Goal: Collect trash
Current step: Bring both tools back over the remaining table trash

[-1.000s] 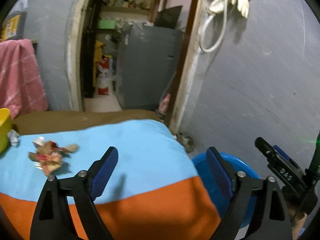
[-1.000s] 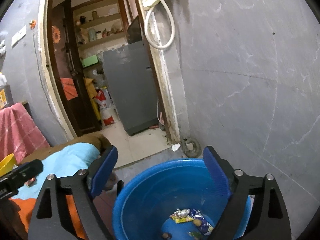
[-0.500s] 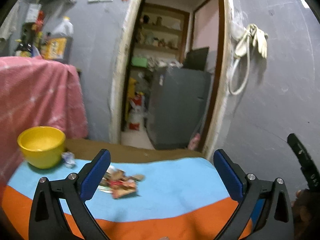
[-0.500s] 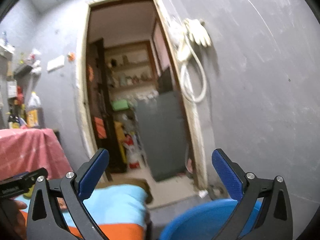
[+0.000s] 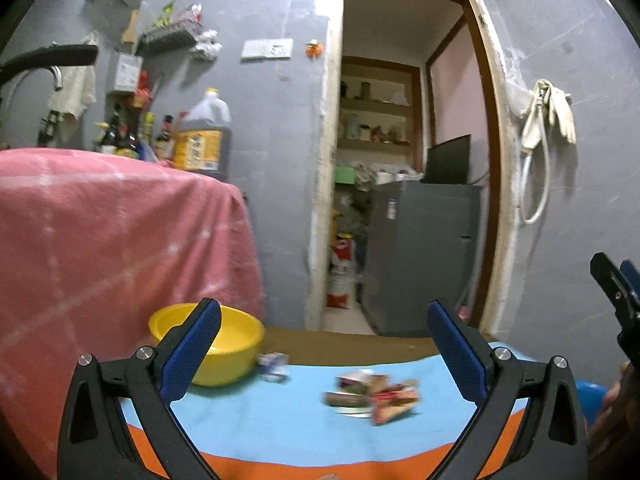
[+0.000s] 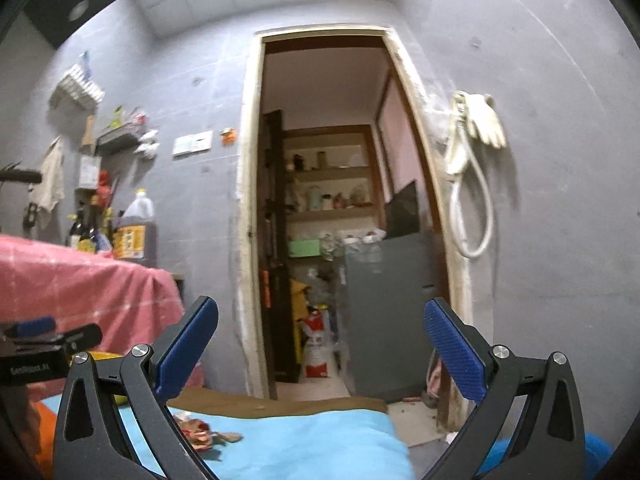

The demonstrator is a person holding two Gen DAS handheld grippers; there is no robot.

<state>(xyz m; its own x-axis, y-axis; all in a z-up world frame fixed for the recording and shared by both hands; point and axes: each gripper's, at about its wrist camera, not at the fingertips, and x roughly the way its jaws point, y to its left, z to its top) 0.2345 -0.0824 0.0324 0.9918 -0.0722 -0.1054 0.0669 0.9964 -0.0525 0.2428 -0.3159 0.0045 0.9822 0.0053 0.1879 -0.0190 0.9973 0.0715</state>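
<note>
Two grippers, both with blue-padded black fingers spread wide and nothing between them. The left gripper [image 5: 324,344] hovers above a table covered in a light-blue and orange cloth [image 5: 280,420], its left finger [image 5: 192,350] in front of a round yellow plastic bowl [image 5: 236,340] that stands on the cloth. Between the fingers, toward the right one, lies a blurred heap of crumpled red and brown snack wrappers [image 5: 372,394] flat on the blue part of the cloth. A small crumpled white and blue wrapper [image 5: 274,366] lies just beside the bowl, apart from the heap. At the right edge of this view a sliver of a blue plastic tub [image 5: 592,394] shows beyond the table's end.

The right gripper [image 6: 320,348] is raised and points at an open doorway [image 6: 328,208] in the grey wall. Low in its view, the same wrapper heap [image 6: 200,432] shows by the left finger [image 6: 186,350], and the tub's rim [image 6: 596,450] shows at the lower right corner. The left gripper's black body [image 6: 44,348] enters at the left edge.

Farther out, a pink checked cloth [image 5: 112,248] drapes a raised surface left of the table, with a large amber plastic jug [image 5: 204,140] and dark bottles behind it. A grey cabinet [image 5: 420,256] stands inside the doorway, and pale rubber gloves with a looped white hose [image 5: 548,120] hang on the wall to its right.
</note>
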